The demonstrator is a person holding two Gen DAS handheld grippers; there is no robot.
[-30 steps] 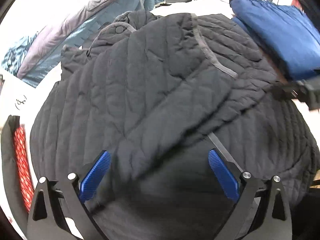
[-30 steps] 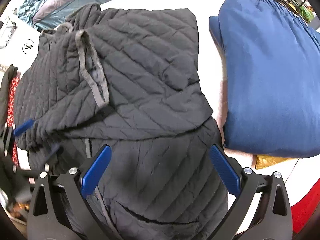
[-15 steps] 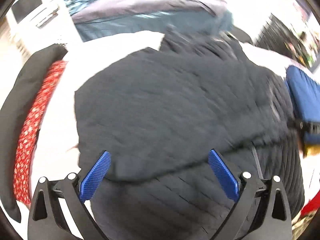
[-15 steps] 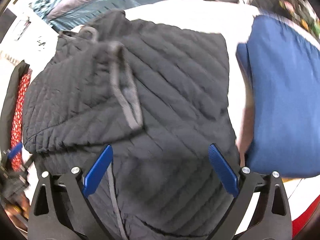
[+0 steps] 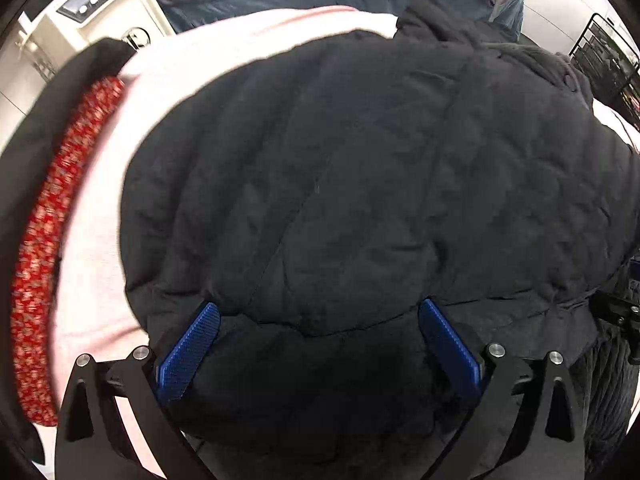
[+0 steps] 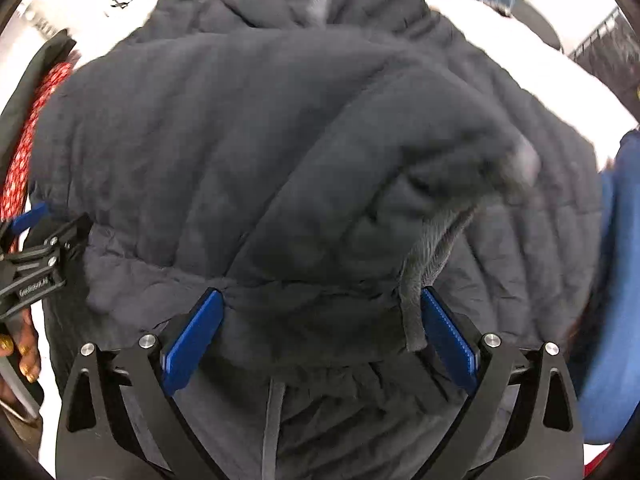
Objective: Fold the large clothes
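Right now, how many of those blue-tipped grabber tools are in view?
2. The right gripper is at the black quilted jacket's near edge, jaws spread. The left gripper is at the same edge further left; it also shows in the right view.

Left gripper [image 5: 318, 344] spread wide, jaws apart, blue pads [image 5: 188, 350] level. Right gripper [image 6: 320, 336] likewise spread, jaws well apart. Left hand [image 6: 24, 354] wrapped around its handle, fingers curled.
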